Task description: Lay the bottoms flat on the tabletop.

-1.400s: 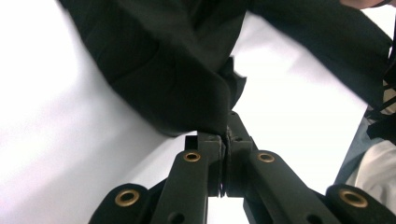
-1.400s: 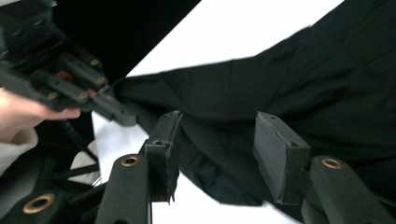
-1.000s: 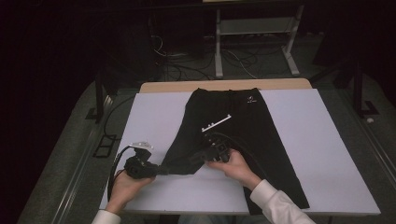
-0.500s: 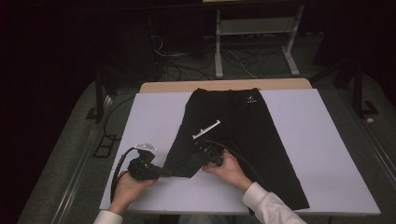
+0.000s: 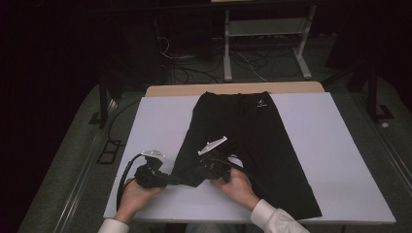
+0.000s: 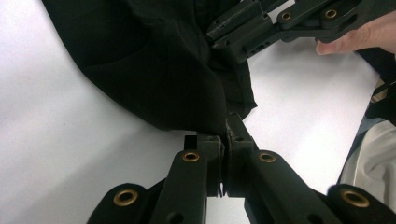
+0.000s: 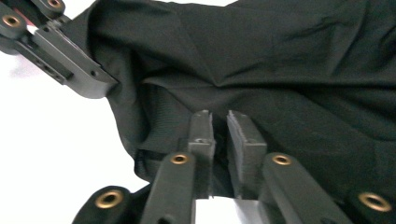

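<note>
The black shorts [image 5: 243, 131] lay spread on the white surface [image 5: 340, 160], waistband at the far edge and the person's right-hand leg flat and untouched. The fold had only begun: the hem end of the left-hand leg was gathered and drawn up between the two tools, while the waist and the other leg remained as laid, so most of the folding was left to do.

The left hand-held gripper [image 5: 167, 178] sat low near the front edge of the surface, pointing sideways toward its partner, its jaws pressed together on the corner of the leg hem [image 6: 205, 116]; in the left gripper view the cloth bulged straight out from the pinch. The left hand [image 5: 133, 194] cradled it from below, forearm coming in from the near edge.

The right hand-held gripper [image 5: 197, 174] lay just beside it, across the bunched hem, aimed back toward the left one. Its jaws had just been closing, and in the right gripper view a narrow slit showed between the pads [image 7: 245, 140] with dark fabric ahead of and under them; it seemed to have caught a fold of the shorts, though I could not be sure how much cloth sat inside. The right hand [image 5: 238, 187] rested over the leg, wrist low, its white cuff near the edge.
</note>
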The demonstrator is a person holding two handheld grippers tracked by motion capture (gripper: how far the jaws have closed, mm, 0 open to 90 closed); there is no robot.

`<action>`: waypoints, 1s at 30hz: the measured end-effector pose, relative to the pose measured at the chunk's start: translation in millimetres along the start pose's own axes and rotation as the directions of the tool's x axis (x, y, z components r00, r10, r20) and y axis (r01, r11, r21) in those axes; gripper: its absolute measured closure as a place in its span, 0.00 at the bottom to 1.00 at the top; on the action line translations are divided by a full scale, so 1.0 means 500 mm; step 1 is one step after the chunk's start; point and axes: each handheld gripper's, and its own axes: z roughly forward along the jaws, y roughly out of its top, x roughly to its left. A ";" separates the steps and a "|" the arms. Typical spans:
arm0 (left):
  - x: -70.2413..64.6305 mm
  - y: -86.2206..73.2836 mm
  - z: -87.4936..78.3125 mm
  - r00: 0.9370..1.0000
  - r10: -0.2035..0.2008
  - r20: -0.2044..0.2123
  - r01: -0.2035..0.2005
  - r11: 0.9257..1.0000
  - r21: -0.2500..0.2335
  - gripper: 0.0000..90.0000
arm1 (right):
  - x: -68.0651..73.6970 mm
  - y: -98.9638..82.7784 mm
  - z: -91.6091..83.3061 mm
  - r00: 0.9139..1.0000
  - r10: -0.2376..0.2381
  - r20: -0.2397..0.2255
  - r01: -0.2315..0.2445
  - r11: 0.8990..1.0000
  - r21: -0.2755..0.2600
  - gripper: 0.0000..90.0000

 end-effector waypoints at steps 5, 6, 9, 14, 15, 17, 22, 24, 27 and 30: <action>0.001 -0.001 -0.001 1.000 -0.005 -0.004 0.005 1.000 -0.006 0.96 | 0.006 -0.001 0.000 0.999 -0.007 0.031 0.007 1.000 -0.004 0.98; 0.002 -0.002 -0.001 1.000 -0.007 -0.004 0.007 1.000 -0.005 0.96 | 0.005 0.000 0.000 1.000 -0.001 0.027 0.001 1.000 -0.002 0.98; 0.003 -0.003 -0.002 1.000 -0.010 -0.005 0.010 1.000 -0.008 0.93 | -0.010 0.005 -0.001 0.998 0.059 -0.023 -0.058 0.998 0.011 0.99; 0.004 -0.004 -0.005 1.000 -0.008 0.000 0.008 1.000 -0.024 0.85 | -0.032 0.002 -0.022 0.982 0.134 -0.132 -0.135 0.991 0.006 0.99; 0.004 -0.003 -0.006 1.000 -0.009 -0.001 0.009 1.000 -0.028 0.82 | -0.036 0.002 -0.030 0.979 0.146 -0.146 -0.147 0.989 -0.001 0.99; 0.003 -0.002 -0.007 1.000 -0.009 0.002 0.009 0.999 -0.041 0.76 | -0.045 0.002 -0.047 0.970 0.171 -0.176 -0.176 0.984 -0.013 0.99; -0.004 0.008 -0.016 1.000 0.009 -0.010 -0.010 0.996 -0.085 0.58 | -0.064 0.006 -0.094 0.953 0.200 -0.229 -0.217 0.975 -0.053 0.99; -0.009 0.014 -0.022 0.999 0.020 -0.027 -0.023 0.994 -0.106 0.52 | -0.072 0.009 -0.115 0.950 0.204 -0.236 -0.226 0.972 -0.070 0.99; -0.016 0.025 -0.031 0.999 0.034 -0.029 -0.039 0.986 -0.160 0.46 | -0.093 0.011 -0.150 0.949 0.220 -0.226 -0.247 0.964 -0.099 0.99; -0.024 0.036 -0.037 0.998 0.057 -0.016 -0.059 0.980 -0.192 0.43 | -0.120 0.007 -0.182 0.943 0.246 -0.224 -0.278 0.952 -0.129 0.99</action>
